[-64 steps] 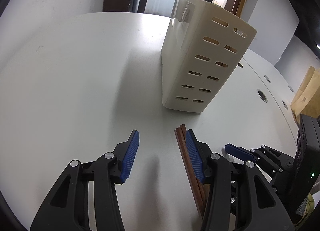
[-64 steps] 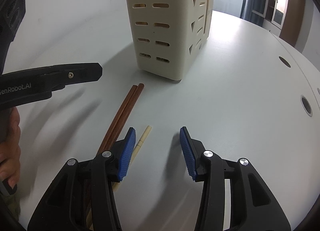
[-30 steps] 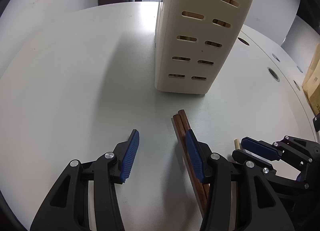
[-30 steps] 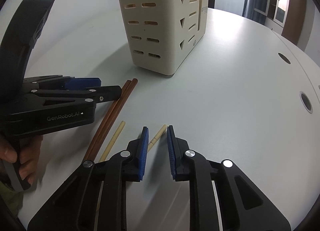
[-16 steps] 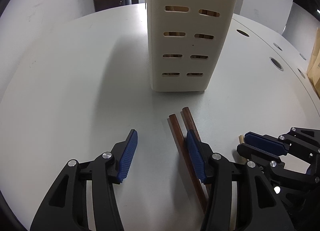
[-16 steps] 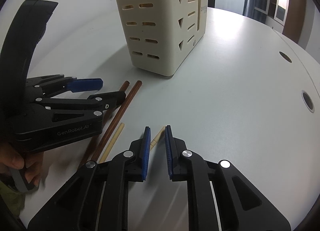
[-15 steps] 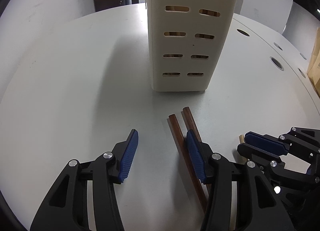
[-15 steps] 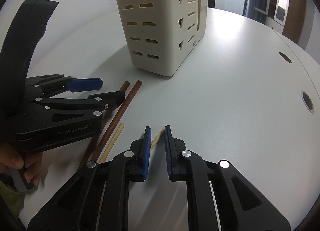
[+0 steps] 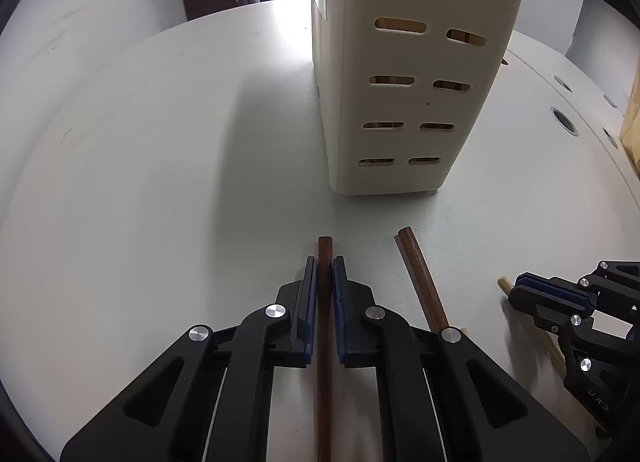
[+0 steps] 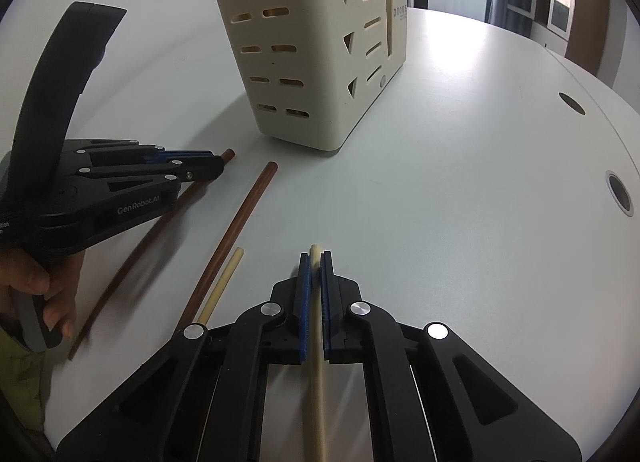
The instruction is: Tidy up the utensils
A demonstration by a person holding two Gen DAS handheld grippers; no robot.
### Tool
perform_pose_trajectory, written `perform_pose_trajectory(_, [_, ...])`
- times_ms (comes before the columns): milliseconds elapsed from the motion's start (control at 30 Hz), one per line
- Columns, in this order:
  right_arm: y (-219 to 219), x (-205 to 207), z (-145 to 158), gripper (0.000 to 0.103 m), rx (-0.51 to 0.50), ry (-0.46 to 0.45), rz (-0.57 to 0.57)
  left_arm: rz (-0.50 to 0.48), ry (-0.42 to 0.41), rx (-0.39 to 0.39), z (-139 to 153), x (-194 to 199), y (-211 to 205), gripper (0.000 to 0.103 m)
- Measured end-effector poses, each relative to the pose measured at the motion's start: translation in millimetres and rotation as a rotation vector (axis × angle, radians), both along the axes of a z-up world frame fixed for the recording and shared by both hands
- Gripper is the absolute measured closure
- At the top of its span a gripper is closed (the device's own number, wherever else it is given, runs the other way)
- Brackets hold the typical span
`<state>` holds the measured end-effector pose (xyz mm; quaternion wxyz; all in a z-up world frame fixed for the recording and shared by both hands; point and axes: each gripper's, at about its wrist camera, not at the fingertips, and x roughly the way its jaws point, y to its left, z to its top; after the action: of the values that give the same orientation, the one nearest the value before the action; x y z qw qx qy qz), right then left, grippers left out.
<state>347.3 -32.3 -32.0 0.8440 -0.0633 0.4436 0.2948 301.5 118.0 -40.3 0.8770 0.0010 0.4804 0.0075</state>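
We held the left gripper (image 9: 324, 262) with its jaws, which had just closed, clamped on a dark brown wooden chopstick (image 9: 324, 246) lying on the white round table (image 9: 140, 182). A second dark brown wooden chopstick (image 9: 420, 282) lay free at two o'clock of it. The right gripper (image 10: 315, 258) had just closed on a pale bamboo chopstick (image 10: 315, 251); another pale bamboo chopstick (image 10: 224, 282) lay at nine o'clock. The cream slotted plastic utensil holder (image 10: 304, 62) stood upright at twelve o'clock, apart from all.
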Motion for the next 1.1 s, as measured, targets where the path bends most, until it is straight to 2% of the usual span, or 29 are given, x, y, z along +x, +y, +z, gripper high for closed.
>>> perform_pose_trajectory(133, [-3.4,-1.1,7.1,0.097,0.021,-0.004,-0.004,0.011,-0.015,-0.021,2.9,-3.0,3.1,0.096])
perform_pose_trajectory(267, [-6.1,-10.5,23.6,0.098,0.052,-0.053,-0.001,0.024,-0.076,-0.053,22.5,-17.1,9.9,0.096])
perform_pose_trajectory(433, [-10.9,-23.3,46.0,0.098,0.093,-0.127,0.007,0.028,-0.191,-0.089,56.5,-46.3,15.2,0.096])
perform_pose_trajectory(633, [-14.7,-42.2,71.1,0.098,0.157,-0.218,0.025,0.013,-0.321,-0.092,93.7,-77.0,9.1,0.096])
perform_pose_trajectory(767, [-18.9,-39.6,78.3,0.098,0.185,-0.242,0.023,0.014,-0.406,-0.094,114.3,-90.7,3.5,0.096])
perform_pose_trajectory(1100, [-21.6,-38.7,83.1,0.098,0.208,-0.254,0.021,0.007,-0.437,-0.092,114.0,-90.8,-13.5,0.096])
